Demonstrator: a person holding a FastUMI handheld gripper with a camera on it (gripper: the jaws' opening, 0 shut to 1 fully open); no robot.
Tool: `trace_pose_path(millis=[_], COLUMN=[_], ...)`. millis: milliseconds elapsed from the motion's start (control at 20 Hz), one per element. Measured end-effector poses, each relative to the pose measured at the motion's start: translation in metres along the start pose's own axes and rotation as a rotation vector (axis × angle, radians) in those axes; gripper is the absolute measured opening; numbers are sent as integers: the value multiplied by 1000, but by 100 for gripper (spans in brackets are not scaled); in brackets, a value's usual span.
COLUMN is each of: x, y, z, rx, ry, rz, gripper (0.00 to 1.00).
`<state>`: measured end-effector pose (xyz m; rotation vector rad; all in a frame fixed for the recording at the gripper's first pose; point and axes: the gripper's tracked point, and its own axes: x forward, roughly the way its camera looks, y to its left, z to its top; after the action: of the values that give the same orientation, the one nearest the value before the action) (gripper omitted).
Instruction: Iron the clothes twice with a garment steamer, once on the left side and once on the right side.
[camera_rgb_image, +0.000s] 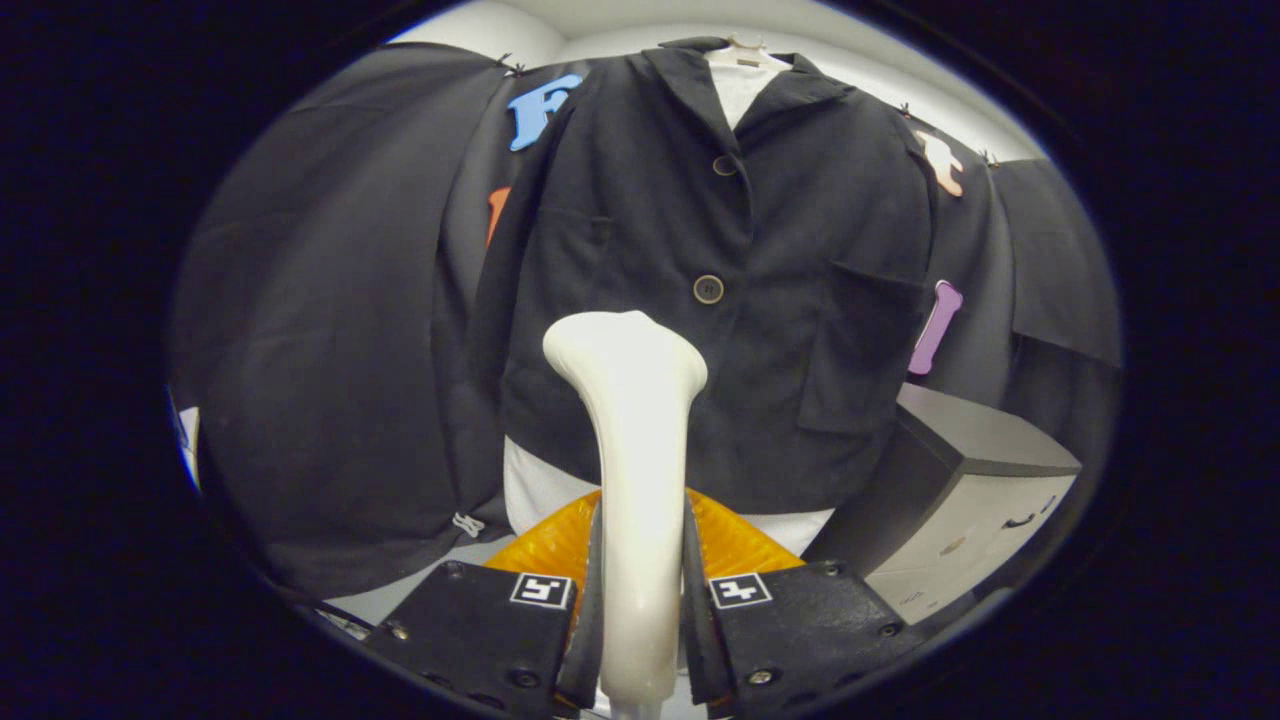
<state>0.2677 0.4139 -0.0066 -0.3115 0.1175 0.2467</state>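
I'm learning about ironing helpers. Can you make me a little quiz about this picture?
1. True or false: the fingers are shut on the steamer.
2. Where does the steamer's head sit? A) by the collar B) just below the lower button C) on the cabinet
3. What colour is the jacket?

Key: 1 true. 2 B. 3 black.

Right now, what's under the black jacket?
Under the black jacket hangs a white garment, showing at the collar opening and below the hem. Its middle is covered. The tongs are shut on the steamer, just ahead of the jacket's lower front.
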Motion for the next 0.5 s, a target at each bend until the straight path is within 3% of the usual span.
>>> trace_pose_path(millis=[350, 500], x=[9, -10], y=[-5, -10], z=[-56, -77], rx=[-86, -87], ry=[94, 139], rz=[56, 24], gripper=[37, 37])
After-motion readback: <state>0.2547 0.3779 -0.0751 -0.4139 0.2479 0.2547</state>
